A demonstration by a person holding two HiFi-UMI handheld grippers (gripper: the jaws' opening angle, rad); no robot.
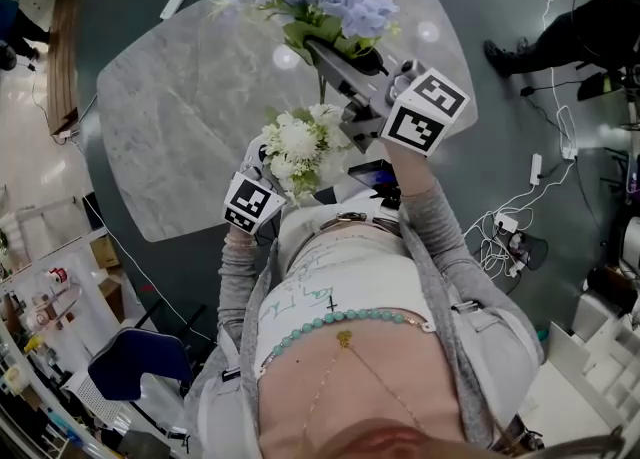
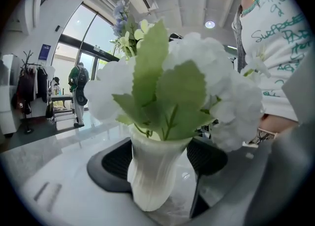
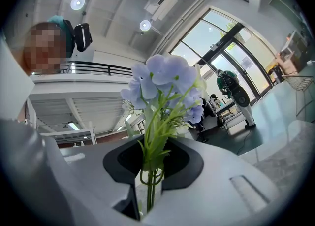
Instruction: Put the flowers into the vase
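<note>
Blue flowers poised to join the white ones in the vase

Nearest us, our left hand-held gripper point(image 2: 160, 161) has its jaws closed on the ribbed white vase point(image 2: 153, 176), which already carries white flowers point(image 2: 216, 87) and sits by the near edge of the surface point(image 1: 190, 117). Just beyond it, our right hand-held gripper point(image 3: 152, 166) is clamped on the green stems of the blue flowers point(image 3: 165, 82), whose heads point toward the far side. To do this well, we judge that we should keep the vase upright, line the stem ends over its mouth, thread them down beside the white blooms without crushing them, and release only once the stems are seated.
</note>
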